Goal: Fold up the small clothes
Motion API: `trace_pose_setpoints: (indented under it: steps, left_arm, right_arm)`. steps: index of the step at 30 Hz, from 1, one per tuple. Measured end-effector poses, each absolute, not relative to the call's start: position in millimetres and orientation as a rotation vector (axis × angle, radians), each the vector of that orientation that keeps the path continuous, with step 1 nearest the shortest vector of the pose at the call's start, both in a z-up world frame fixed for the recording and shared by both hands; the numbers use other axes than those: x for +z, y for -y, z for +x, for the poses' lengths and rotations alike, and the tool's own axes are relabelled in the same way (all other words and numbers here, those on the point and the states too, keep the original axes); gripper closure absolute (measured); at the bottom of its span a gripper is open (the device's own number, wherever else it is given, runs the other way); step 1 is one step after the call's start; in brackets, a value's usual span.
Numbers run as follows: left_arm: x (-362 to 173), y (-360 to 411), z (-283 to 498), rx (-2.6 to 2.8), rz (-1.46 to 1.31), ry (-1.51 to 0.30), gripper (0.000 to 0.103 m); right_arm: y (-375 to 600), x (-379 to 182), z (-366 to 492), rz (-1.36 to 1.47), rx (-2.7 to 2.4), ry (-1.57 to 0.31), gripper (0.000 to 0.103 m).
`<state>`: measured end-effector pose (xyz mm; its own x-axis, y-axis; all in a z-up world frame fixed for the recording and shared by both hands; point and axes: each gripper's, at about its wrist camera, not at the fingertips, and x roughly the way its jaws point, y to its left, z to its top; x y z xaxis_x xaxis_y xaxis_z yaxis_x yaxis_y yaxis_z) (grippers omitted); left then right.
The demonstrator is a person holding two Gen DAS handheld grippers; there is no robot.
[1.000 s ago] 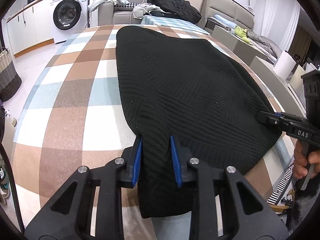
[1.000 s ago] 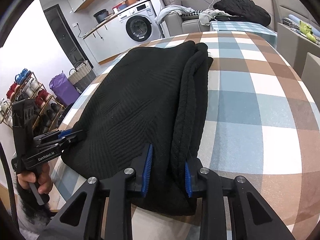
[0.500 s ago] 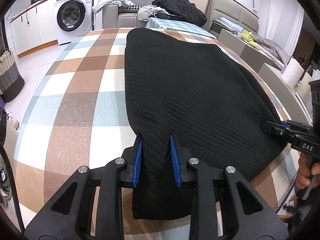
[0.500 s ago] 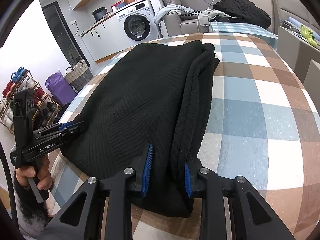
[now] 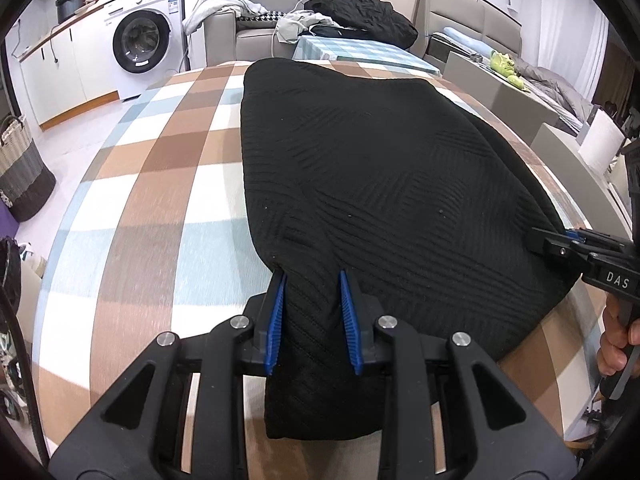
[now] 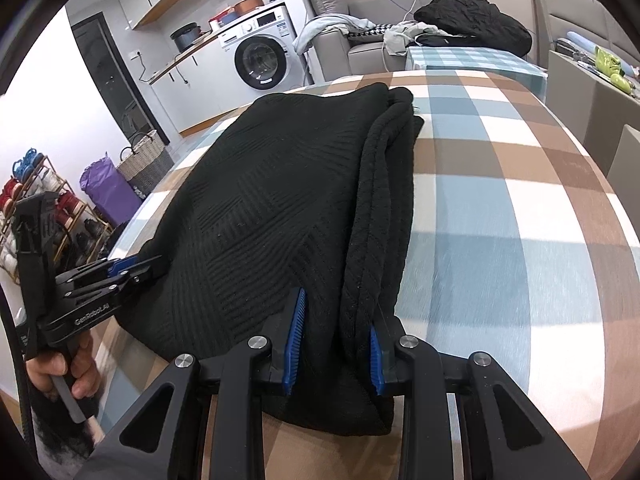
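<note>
The left gripper (image 5: 311,318) and the right gripper (image 6: 335,340) each pinched a near corner of the black knit (image 5: 380,184) lying on the checked table (image 5: 160,184). Both corners should travel together, level, so the fold lands square.

Far wall: we see a white washer (image 5: 142,46) under a counter (image 6: 188,58).
Middle: grey sofa (image 5: 256,34) with heaped clothes.
Floor: pale, with a basket (image 5: 20,176).
Left: shoe rack (image 6: 36,196).
</note>
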<state>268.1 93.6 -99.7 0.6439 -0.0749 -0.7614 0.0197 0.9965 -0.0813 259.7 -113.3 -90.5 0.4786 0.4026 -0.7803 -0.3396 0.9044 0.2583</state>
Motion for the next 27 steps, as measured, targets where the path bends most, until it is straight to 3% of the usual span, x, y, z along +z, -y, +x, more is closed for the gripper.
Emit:
trace_pose_setpoints:
  steps: [15, 18, 20, 22, 24, 26, 27]
  left_arm:
    - [-102.6, -95.8, 292.5, -0.032, -0.056, -0.850, 0.080]
    - [-101.6, -98.6, 289.7, -0.029, -0.078, -0.842, 0.079]
    - [-101.2, -100.5, 286.3, -0.019, -0.088, -0.838, 0.073]
    - [-100.6, -100.7, 282.1, -0.015, -0.084, -0.837, 0.065]
    - [-97.7, -99.8, 274.4, -0.021, -0.076, -0.816, 0.057]
    - [-92.7, -98.8, 264.3, -0.028, -0.073, -0.783, 0.036]
    - [-89.7, -97.8, 258.9, -0.029, -0.068, -0.764, 0.030]
  right_arm:
    - [104.7, -88.1, 268.3, 0.048, 0.404, -0.944, 0.075]
    - [105.0, -87.7, 267.8, 0.057, 0.399, -0.940, 0.071]
    - [104.5, -86.6, 266.0, 0.046, 0.399, -0.931, 0.061]
    - [104.1, -84.8, 262.4, 0.028, 0.397, -0.917, 0.058]
    - [105.2, -82.7, 259.5, 0.027, 0.419, -0.900, 0.047]
    - [108.1, -78.7, 254.6, 0.034, 0.417, -0.880, 0.032]
    - [109.2, -75.1, 250.8, 0.036, 0.432, -0.866, 0.030]
